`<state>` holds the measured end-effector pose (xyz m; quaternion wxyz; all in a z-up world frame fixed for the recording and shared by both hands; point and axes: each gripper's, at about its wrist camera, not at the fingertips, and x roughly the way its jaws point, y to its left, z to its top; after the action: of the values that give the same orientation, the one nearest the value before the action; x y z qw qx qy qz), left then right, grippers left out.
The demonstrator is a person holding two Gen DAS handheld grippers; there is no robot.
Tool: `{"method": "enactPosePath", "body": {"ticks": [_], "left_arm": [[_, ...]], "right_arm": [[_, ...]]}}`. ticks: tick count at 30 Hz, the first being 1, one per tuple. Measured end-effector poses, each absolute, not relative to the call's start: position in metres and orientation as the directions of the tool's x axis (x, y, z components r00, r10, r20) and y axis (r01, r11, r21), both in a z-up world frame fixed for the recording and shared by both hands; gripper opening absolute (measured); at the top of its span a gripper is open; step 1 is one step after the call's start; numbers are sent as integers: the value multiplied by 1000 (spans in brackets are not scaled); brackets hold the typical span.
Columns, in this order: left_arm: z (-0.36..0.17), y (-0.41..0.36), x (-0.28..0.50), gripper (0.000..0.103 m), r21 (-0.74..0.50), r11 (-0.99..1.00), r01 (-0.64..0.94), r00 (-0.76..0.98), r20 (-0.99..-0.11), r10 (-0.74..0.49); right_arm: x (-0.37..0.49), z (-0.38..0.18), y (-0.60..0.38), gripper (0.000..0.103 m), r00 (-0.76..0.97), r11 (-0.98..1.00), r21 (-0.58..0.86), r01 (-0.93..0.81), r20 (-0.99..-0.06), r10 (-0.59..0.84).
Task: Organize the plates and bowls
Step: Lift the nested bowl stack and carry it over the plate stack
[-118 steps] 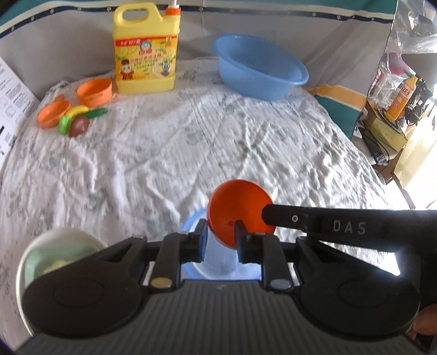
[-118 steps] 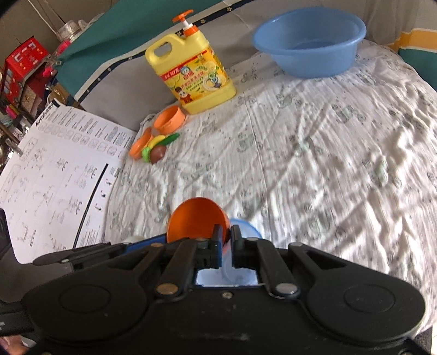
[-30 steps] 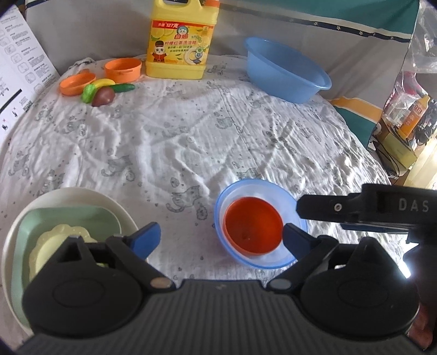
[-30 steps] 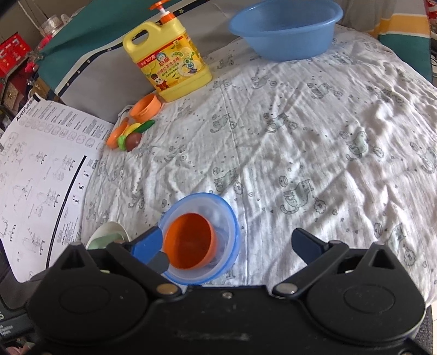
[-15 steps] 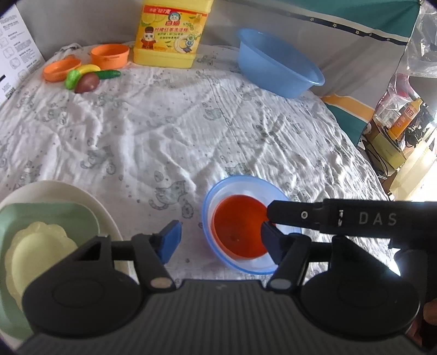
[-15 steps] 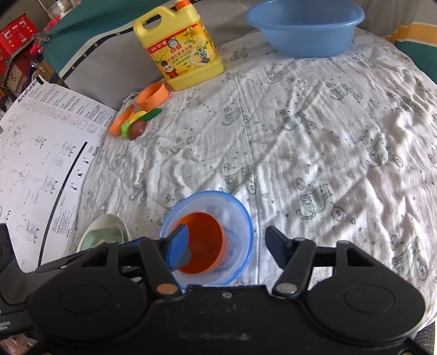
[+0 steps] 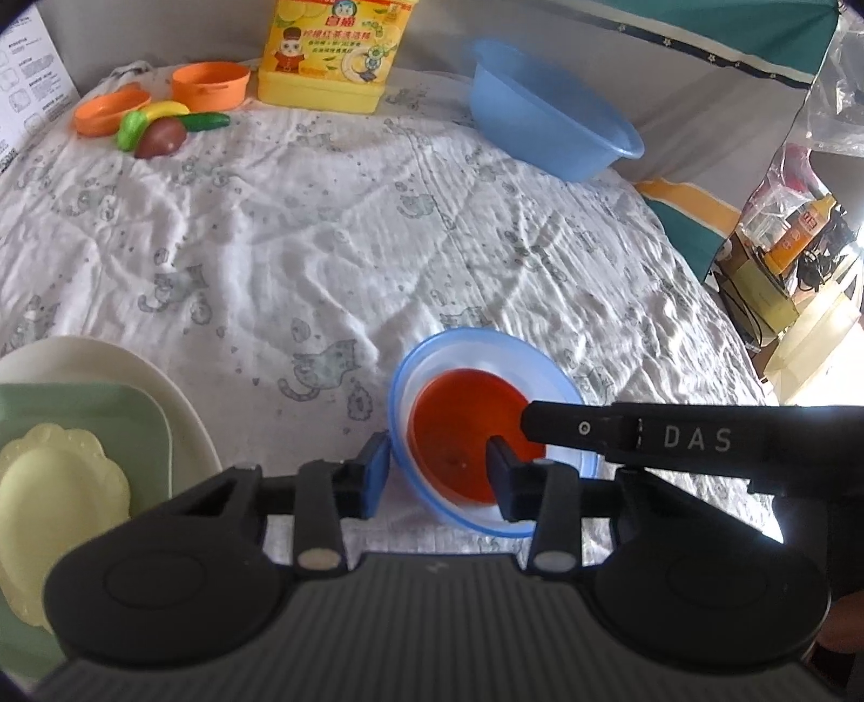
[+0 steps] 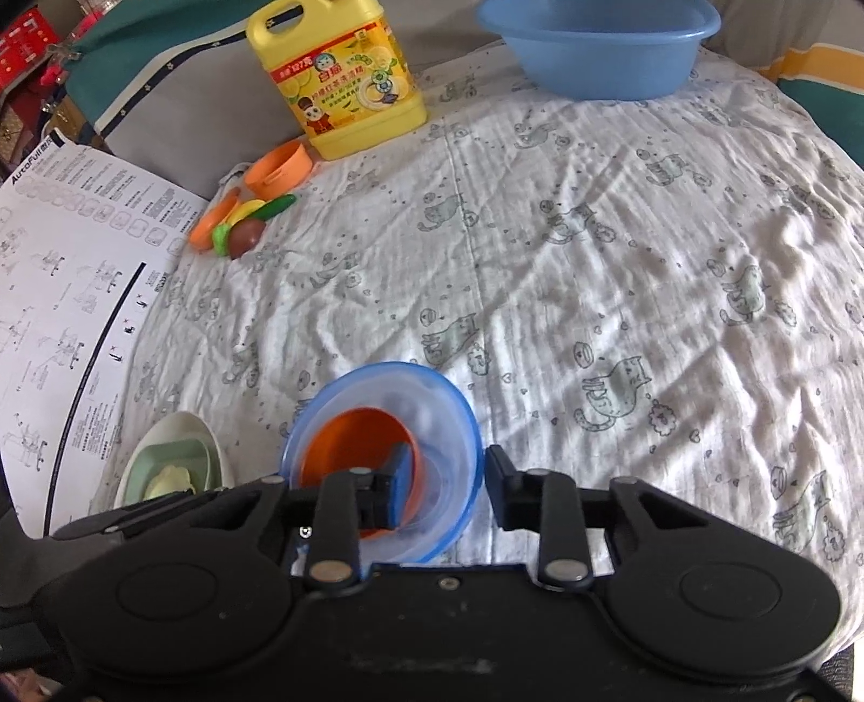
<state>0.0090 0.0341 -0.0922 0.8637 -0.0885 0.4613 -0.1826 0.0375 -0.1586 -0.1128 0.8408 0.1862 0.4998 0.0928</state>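
Both grippers, left gripper (image 7: 436, 471) and right gripper (image 8: 444, 480), have just been closing astride opposite walls of the blue-rimmed bowl (image 7: 551, 372) holding the orange bowl (image 7: 459, 426); only the right view shows the instruction sheet (image 8: 65, 281).

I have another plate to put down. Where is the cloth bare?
The widest bare cloth lies mid-table, bordered by the basin, detergent jug, toy food and nested bowls. The right side is bare too. It is crowded near the front, where both claws straddle the bowls' rims beside the plate stack.
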Motion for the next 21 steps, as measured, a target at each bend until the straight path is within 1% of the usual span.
{"method": "enactPosePath", "body": {"ticks": [7, 21], "left_arm": [[-97, 35, 11, 37, -335, 917, 215, 492, -774, -398], [-78, 40, 9, 37, -315, 926, 207, 498, -781, -377]], "right_arm": [[41, -115, -153, 28, 474, 920, 391, 24, -815, 334], [47, -101, -143, 28, 486, 934, 356, -22, -813, 321]]}}
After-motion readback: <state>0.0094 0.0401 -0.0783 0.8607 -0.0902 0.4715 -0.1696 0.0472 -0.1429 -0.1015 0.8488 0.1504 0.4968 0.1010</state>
